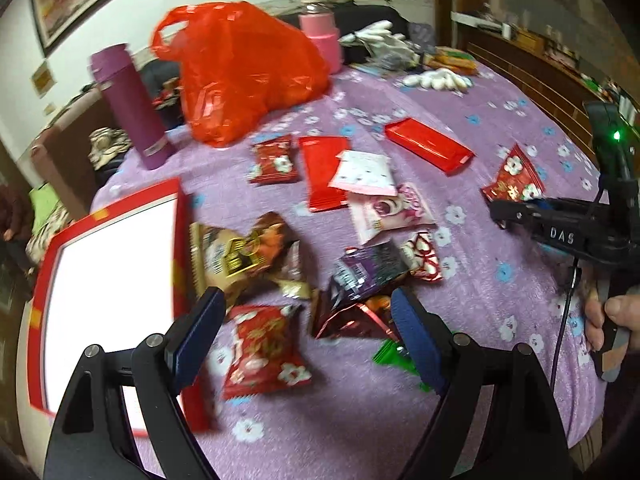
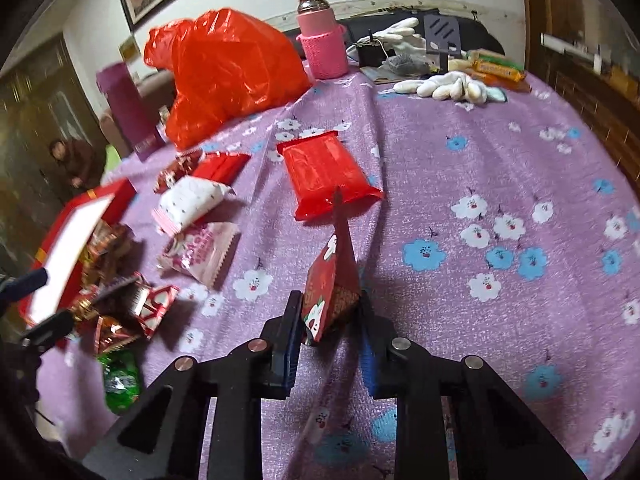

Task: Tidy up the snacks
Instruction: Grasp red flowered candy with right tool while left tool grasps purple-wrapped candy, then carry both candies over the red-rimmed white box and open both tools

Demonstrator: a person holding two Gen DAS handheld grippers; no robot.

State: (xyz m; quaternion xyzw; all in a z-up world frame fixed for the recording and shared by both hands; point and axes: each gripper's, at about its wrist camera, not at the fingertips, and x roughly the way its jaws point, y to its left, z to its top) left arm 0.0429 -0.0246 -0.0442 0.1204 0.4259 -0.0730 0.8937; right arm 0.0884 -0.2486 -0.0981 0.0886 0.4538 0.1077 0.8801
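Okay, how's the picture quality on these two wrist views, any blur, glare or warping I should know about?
Left wrist view: the red box has its white inside blown out by glare, and the nearby snack packets are motion-smeared. Right wrist view: the red flowered packet in the right gripper is fairly sharp, the left edge smeared. Both views: fisheye bends the purple tablecloth and darkens the corners.

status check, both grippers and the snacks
Right gripper shut on small red flower-print snack packet. Left gripper open, empty, above loose packets beside red gift box. Nothing blocking.
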